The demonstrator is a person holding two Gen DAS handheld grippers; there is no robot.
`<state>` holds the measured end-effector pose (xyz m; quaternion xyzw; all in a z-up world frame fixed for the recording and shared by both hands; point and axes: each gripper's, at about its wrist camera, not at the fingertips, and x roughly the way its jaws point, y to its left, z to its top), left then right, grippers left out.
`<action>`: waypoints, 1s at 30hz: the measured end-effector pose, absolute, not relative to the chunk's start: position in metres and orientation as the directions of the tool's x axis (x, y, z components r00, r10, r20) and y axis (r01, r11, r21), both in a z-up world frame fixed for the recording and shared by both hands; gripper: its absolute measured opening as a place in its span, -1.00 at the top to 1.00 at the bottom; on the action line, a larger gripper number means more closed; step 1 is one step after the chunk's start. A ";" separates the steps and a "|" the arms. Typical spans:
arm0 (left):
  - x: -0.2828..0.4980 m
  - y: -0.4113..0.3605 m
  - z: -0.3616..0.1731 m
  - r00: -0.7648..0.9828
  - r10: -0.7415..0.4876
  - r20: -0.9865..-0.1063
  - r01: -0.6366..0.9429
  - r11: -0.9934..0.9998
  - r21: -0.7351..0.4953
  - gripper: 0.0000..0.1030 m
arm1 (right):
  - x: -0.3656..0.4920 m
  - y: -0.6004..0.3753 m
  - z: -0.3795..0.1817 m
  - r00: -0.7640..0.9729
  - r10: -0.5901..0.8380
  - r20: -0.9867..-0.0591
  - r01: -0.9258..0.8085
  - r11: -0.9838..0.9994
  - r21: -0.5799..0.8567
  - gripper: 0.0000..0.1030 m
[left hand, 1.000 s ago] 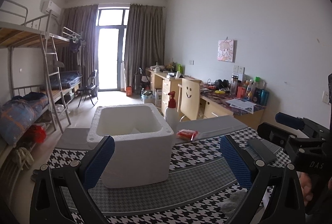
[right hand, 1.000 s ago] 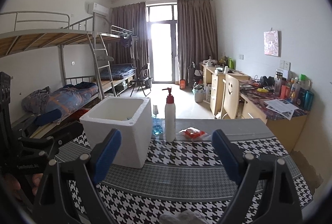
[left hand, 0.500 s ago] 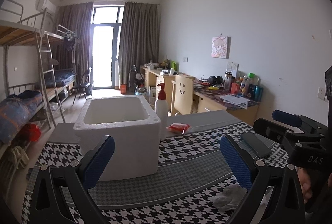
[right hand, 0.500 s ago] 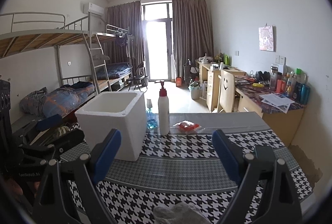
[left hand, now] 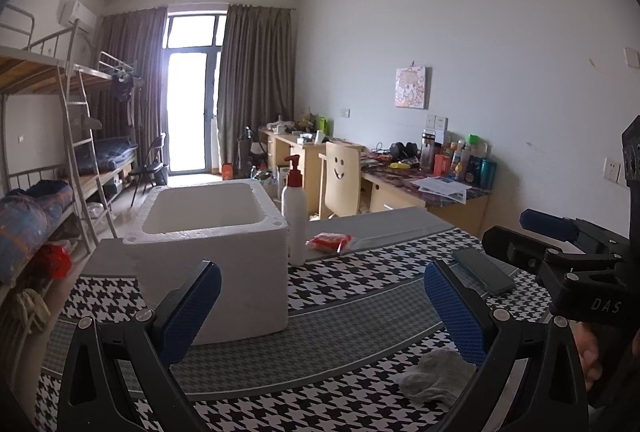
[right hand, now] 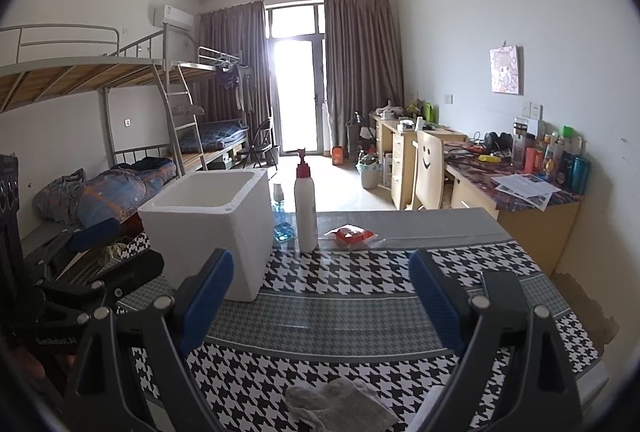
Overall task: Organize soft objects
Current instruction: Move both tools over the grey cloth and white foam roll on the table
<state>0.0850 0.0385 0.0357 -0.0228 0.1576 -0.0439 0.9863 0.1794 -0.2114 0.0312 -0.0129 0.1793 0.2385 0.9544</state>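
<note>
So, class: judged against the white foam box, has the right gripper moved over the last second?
Yes. The right gripper has tipped downward: the foam box now sits higher in its view, and the grey cloth shows more fully.

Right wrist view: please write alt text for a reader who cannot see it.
The open right gripper hovers over a houndstooth-covered table, a crumpled grey cloth lying just below it. Beyond stand a white foam box, a pump bottle and a red packet.

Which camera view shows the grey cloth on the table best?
The right wrist view: the grey cloth lies almost whole between the open fingers. In the left wrist view, the cloth is partly hidden behind one finger.
</note>
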 end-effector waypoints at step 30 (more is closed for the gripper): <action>0.093 0.003 0.017 0.919 -0.171 -0.355 0.164 0.985 -0.051 -0.98 | 0.182 -0.252 0.005 0.843 0.366 -0.393 -0.354 0.929 0.107 -0.91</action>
